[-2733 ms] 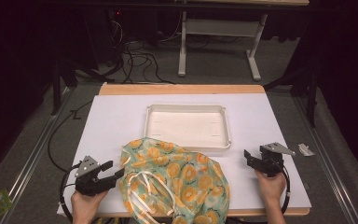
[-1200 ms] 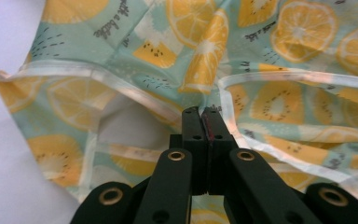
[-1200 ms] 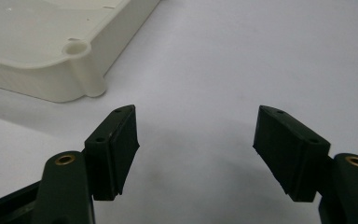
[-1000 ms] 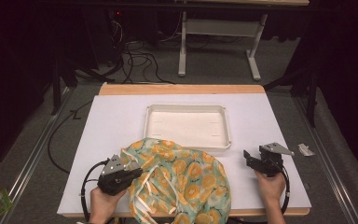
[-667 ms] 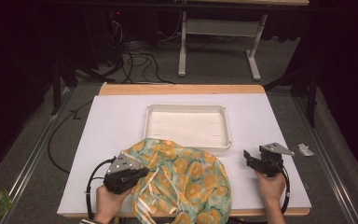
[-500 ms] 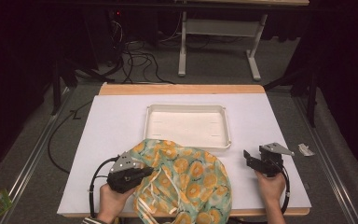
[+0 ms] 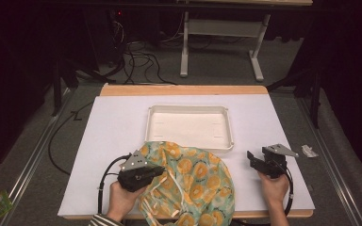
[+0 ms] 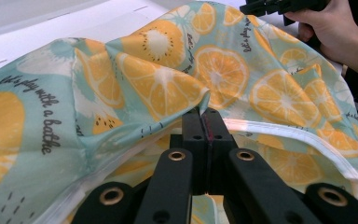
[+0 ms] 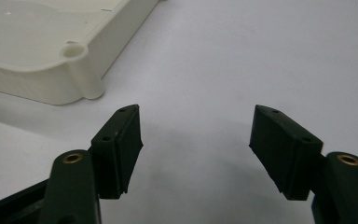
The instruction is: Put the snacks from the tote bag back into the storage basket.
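A crumpled light-blue cloth printed with orange slices (image 7: 193, 181) lies at the table's front edge, just in front of the white tray (image 7: 188, 109). My left gripper (image 7: 159, 171) rests on the cloth's left side. In the left gripper view its jaws are pressed together on a raised fold of the cloth (image 8: 158, 88), with the left gripper (image 8: 205, 113) tip tucked under that fold. My right gripper (image 7: 251, 158) stands open on bare table to the right of the cloth. In the right gripper view, the right gripper (image 9: 196, 133) holds nothing between its spread jaws.
The tray's corner (image 9: 74, 70) lies ahead and left of the right gripper. A small scrap (image 7: 309, 151) lies at the table's right edge. The white table surface (image 7: 113, 127) is bare on the left. White ribbon ties (image 7: 169, 188) trail over the cloth.
My left gripper has moved right from the bare table onto the cloth's left side and shut on a fold. The right gripper has stayed where it was.
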`<action>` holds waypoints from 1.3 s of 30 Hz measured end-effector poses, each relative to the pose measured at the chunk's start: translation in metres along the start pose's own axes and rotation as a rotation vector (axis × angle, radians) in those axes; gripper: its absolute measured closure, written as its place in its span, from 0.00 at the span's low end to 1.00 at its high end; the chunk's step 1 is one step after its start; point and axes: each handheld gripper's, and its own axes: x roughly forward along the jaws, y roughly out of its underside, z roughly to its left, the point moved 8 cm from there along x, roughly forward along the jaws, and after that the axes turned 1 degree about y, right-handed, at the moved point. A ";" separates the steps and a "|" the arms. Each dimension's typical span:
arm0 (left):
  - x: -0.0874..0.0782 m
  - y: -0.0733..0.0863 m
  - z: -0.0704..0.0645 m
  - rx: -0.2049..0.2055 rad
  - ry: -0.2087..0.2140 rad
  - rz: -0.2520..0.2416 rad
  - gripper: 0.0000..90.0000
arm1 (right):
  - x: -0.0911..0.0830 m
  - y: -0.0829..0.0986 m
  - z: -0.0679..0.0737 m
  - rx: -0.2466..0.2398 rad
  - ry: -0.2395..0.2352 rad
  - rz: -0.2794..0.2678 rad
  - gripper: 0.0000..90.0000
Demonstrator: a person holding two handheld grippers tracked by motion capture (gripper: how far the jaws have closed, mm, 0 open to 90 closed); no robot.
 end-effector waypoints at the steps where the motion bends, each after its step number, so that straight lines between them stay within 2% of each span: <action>1: 0.000 0.000 0.000 0.000 0.000 0.000 1.00 | 0.000 0.000 0.000 -0.010 0.006 -0.003 0.44; 3: 0.001 -0.001 0.000 -0.003 0.001 -0.004 1.00 | -0.001 0.000 0.001 -0.009 0.023 -0.004 0.48; 7: 0.001 -0.004 -0.001 0.001 0.003 -0.010 1.00 | 0.000 0.000 0.002 -0.044 0.050 -0.003 0.54; 9: 0.001 -0.005 -0.001 -0.002 0.009 -0.014 1.00 | 0.000 0.000 0.003 -0.045 0.049 -0.002 0.55; 10: 0.002 -0.007 -0.001 0.000 0.009 -0.012 1.00 | -0.001 0.000 0.004 -0.049 0.015 0.005 0.55; 12: 0.003 -0.008 -0.001 0.002 0.010 -0.013 1.00 | -0.005 -0.001 0.007 -0.026 -0.034 -0.004 0.55; 14: 0.004 -0.010 -0.002 0.004 0.013 -0.014 1.00 | -0.013 -0.001 0.011 -0.020 -0.064 -0.018 0.55; 15: 0.004 -0.010 -0.002 0.004 0.013 -0.014 1.00 | -0.013 -0.001 0.011 -0.020 -0.064 -0.018 0.55; 16: 0.005 -0.012 -0.003 0.008 0.015 -0.015 1.00 | -0.022 -0.002 0.017 -0.037 -0.093 -0.028 0.55; 17: 0.005 -0.012 -0.003 0.008 0.015 -0.015 1.00 | -0.022 -0.002 0.017 -0.037 -0.093 -0.028 0.55; 18: 0.005 -0.013 -0.004 0.012 0.015 -0.014 1.00 | -0.032 -0.003 0.024 -0.068 -0.113 -0.029 0.55; 20: 0.005 -0.015 -0.005 0.016 0.013 -0.019 1.00 | -0.041 -0.004 0.032 -0.102 -0.122 -0.034 0.56; 24: 0.006 -0.015 -0.005 0.016 0.012 -0.016 1.00 | -0.053 -0.006 0.047 -0.131 -0.164 -0.031 0.56; 26: 0.007 -0.015 -0.005 0.017 0.013 -0.015 1.00 | -0.055 -0.007 0.051 -0.138 -0.179 -0.037 0.56; 27: 0.007 -0.016 -0.005 0.014 0.016 -0.017 1.00 | -0.060 -0.008 0.060 -0.148 -0.199 -0.040 0.56; 34: 0.007 -0.019 -0.007 0.020 0.023 -0.021 1.00 | -0.071 -0.012 0.092 -0.228 -0.263 -0.055 0.57; 39: 0.007 -0.021 -0.007 0.021 0.027 -0.022 1.00 | -0.072 -0.013 0.103 -0.243 -0.304 -0.050 0.59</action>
